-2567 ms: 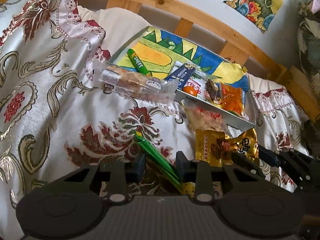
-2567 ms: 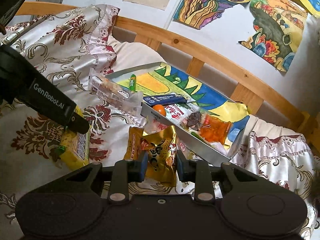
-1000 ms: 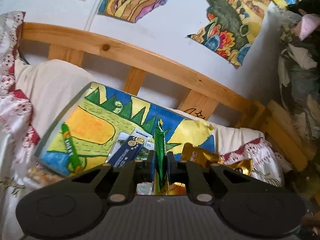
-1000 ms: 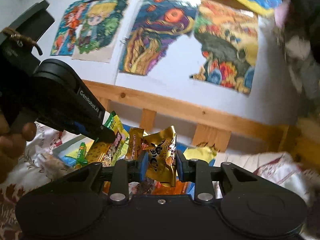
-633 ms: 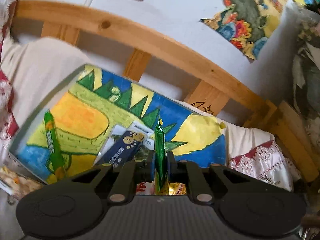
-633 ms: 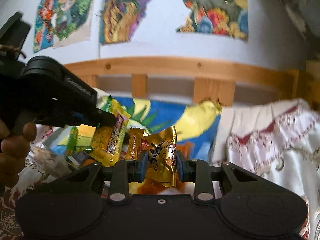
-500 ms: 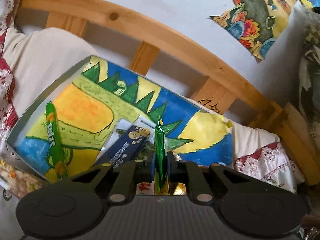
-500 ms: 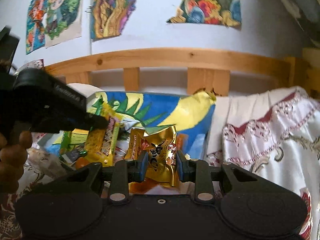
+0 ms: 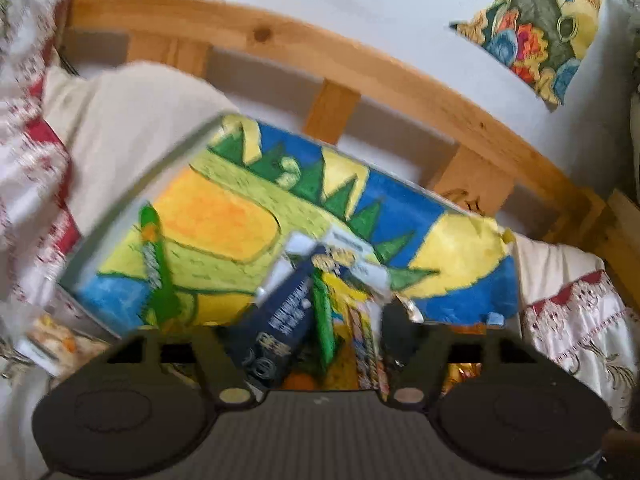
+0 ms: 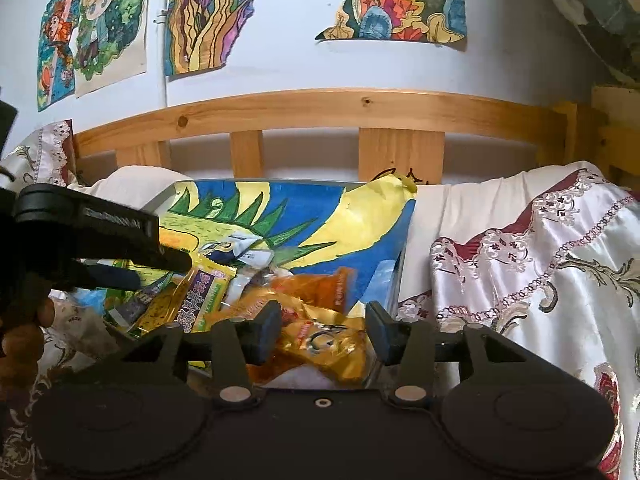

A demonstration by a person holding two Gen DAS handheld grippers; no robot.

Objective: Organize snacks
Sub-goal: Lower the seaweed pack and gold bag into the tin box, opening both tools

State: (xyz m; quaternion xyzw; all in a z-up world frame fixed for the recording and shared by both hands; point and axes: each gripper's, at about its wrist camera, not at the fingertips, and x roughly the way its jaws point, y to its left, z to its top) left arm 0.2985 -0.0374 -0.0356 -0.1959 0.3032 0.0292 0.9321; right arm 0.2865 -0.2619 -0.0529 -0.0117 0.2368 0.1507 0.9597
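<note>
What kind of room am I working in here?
Most likely a bedroom, on a bed: a wooden slatted headboard, an embroidered satin bedspread, and hand-coloured drawings stuck on the wall.

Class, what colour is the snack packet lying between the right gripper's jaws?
Gold packet, clearest in the right wrist view.

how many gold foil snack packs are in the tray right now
1 clearly: the gold foil pack lies in the tray at its near right end, loose between the right tool's opening fingers. Others may be buried under the pile.
</note>
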